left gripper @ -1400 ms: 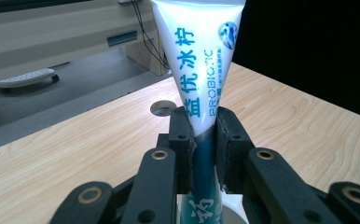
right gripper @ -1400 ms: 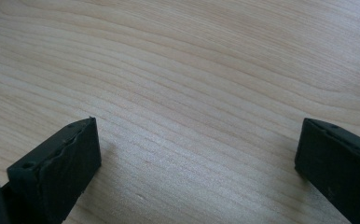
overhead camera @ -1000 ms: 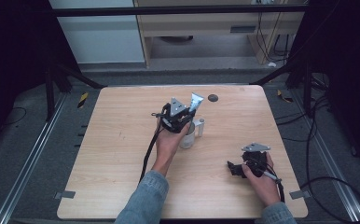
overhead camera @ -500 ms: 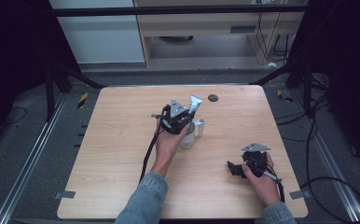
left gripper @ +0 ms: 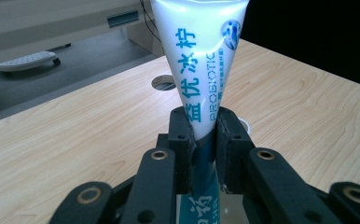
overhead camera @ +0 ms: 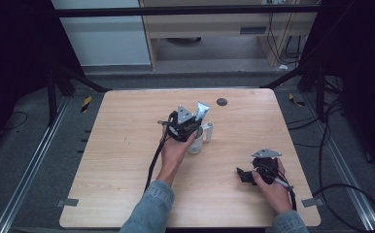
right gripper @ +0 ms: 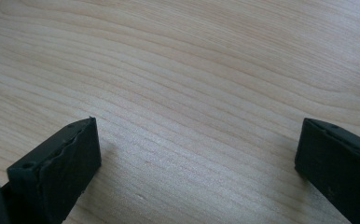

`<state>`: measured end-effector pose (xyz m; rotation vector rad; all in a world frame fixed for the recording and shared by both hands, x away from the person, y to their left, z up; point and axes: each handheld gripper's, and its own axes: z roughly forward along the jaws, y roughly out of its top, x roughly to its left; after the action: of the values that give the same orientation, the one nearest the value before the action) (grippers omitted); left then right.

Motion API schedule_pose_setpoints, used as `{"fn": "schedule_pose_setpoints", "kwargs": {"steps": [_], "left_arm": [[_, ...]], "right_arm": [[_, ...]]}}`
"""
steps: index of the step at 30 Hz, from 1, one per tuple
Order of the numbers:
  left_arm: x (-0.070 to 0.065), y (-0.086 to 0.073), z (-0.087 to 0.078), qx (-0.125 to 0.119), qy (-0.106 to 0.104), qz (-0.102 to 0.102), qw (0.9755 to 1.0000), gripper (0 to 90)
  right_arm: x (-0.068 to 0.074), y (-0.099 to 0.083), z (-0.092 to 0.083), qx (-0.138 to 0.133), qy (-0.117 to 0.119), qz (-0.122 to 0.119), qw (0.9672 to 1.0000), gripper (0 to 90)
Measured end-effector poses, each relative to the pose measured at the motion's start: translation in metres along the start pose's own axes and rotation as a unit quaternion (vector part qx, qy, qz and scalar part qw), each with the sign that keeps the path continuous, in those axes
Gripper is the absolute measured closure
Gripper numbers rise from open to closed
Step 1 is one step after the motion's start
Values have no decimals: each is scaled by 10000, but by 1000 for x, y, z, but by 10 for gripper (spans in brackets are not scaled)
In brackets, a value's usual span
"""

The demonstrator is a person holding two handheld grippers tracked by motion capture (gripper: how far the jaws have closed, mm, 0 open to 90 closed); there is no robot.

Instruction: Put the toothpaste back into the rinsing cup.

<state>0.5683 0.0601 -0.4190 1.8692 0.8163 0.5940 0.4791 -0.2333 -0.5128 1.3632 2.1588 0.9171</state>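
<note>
Nothing much has moved since the earlier shots, honestly: both hands sit where they were and the tube hangs at the same angle over the middle of the table. Going left to right in the high view, left of centre the left gripper (overhead camera: pixel 189 127) is clamped on a white toothpaste tube (overhead camera: pixel 201 110), which sticks up and tilts toward the upper right; in the left gripper view the two black pads pinch the tube (left gripper: pixel 201 60) hard enough that the soft plastic folds flat between them, with teal lettering running up its glossy skin to the wide crimped end at the top of the frame. Just below and right of that gripper stands a clear glass cup (overhead camera: pixel 195 143), partly hidden by the hand, with a small white cylinder-shaped thing (overhead camera: pixel 207 131) just beside it, too small for me to name. Further up is a dark round hole (overhead camera: pixel 221 102) in the wooden table (overhead camera: pixel 127 160), pale laminate with a fine grain and rounded corners. Over at the lower right the right gripper (overhead camera: pixel 246 175) rests low on the board, and its own view shows the jaws spread wide with nothing but wood grain between them. My read is that the step in hand is getting the tube into the cup, lower end first. Next move probably calls for lowering it straight over the rim and only then letting go, since a squishy tube could flop sideways.
</note>
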Motion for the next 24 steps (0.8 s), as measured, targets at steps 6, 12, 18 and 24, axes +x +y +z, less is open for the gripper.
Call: {"fn": "schedule_pose_setpoints", "kwargs": {"steps": [6, 12, 18, 24], "left_arm": [[-1, -2, 0, 5, 0, -17, 10000, 778], [-1, -2, -1, 27, 4, -2, 10000, 777], [-2, -2, -2, 85, 6, 10, 10000, 773], [-3, -1, -2, 133, 22, 54, 9999, 771]], "right_arm": [[0, 0, 0, 0, 0, 0, 10000, 4], [0, 0, 0, 1, 0, 0, 10000, 4], [0, 0, 0, 0, 0, 2, 10000, 4], [0, 0, 0, 1, -3, -2, 10000, 4]]}}
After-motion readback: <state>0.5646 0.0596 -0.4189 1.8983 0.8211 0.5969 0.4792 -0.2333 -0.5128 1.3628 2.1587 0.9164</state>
